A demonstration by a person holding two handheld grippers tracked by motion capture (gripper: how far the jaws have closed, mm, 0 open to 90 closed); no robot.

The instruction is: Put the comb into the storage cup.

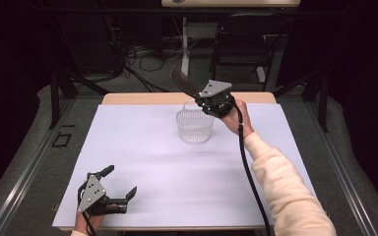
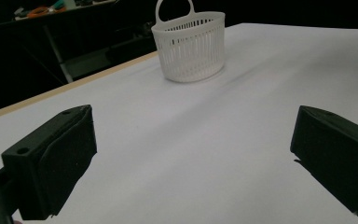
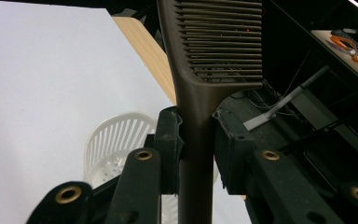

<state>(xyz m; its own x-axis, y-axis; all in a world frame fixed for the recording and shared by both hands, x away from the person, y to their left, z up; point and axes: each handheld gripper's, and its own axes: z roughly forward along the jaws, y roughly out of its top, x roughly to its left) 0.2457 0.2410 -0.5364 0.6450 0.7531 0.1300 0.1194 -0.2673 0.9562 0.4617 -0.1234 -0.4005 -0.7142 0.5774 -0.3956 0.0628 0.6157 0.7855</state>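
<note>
A dark brown comb point(image 3: 205, 60) is clamped by its handle in my right gripper point(image 3: 196, 135), teeth end pointing up and away. In the high view the comb point(image 1: 183, 81) sticks out up-left from my right gripper point(image 1: 203, 97), which hovers just above the far right rim of a white slatted basket point(image 1: 194, 125) with a loop handle. The basket point(image 2: 191, 44) stands on the white table sheet point(image 1: 177, 167) toward the far side. My left gripper point(image 1: 120, 183) rests near the front left corner, jaws wide apart with nothing between them.
A wooden table edge point(image 1: 142, 98) runs behind the white sheet. Beyond it stand a dark chair point(image 1: 243, 44), desk legs and loose cables on the floor. Metal rails point(image 1: 24, 177) flank the table on both sides.
</note>
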